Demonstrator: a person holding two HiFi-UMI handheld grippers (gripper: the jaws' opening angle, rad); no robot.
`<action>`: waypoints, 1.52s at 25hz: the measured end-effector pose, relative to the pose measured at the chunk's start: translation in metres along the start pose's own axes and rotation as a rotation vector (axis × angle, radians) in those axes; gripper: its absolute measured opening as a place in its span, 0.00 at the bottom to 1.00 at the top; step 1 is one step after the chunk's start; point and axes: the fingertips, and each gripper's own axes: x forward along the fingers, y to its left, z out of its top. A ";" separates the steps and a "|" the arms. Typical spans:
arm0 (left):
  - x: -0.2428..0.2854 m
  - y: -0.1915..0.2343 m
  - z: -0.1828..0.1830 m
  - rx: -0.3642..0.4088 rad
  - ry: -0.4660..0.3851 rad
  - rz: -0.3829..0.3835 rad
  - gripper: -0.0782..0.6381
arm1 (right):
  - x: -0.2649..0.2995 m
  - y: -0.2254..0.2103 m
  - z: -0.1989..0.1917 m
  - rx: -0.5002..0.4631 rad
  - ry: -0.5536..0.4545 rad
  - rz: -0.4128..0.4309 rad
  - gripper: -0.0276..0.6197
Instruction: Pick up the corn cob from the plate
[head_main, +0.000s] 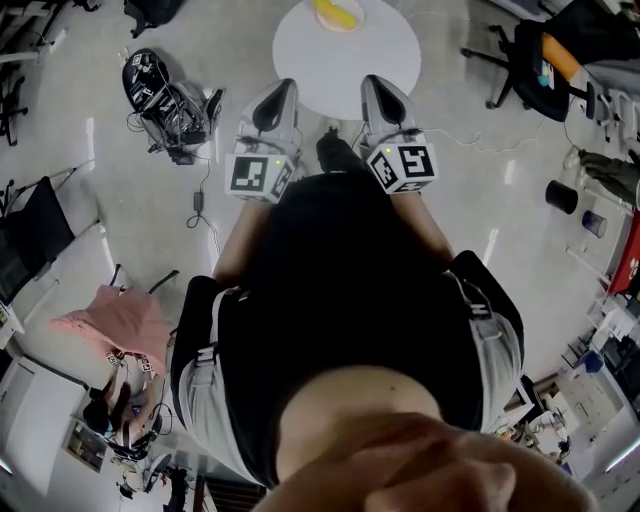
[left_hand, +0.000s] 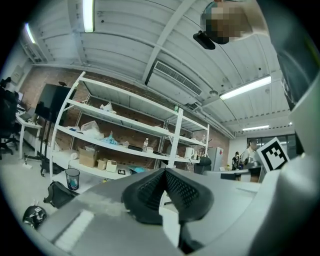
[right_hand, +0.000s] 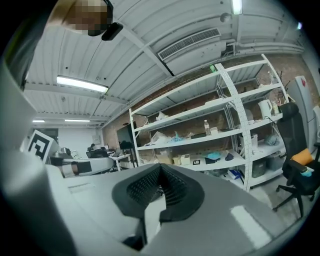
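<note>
yellow corn cob (head_main: 338, 12) lies on its plate (head_main: 361, 15) at the round white table's (head_main: 345, 60) far edge. the grey left gripper (head_main: 282, 86) and right gripper (head_main: 373, 82), well short of it, are pinched closed, empty; arriving unopened, they'd likely knock it off.

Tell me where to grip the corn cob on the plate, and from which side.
Grip the corn cob around its middle, coming down from above: it lies low on the plate on the round table, so a level approach would likely meet the rim. It is cropped here, so its long axis is unclear.
</note>
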 end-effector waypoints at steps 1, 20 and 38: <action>0.009 0.002 0.001 0.003 -0.001 0.001 0.11 | 0.006 -0.006 0.001 0.000 0.001 0.000 0.05; 0.140 0.002 0.002 -0.010 0.041 0.061 0.11 | 0.088 -0.117 0.017 0.025 0.062 0.041 0.05; 0.168 0.038 -0.009 -0.024 0.059 0.101 0.11 | 0.139 -0.145 -0.005 0.048 0.109 0.022 0.05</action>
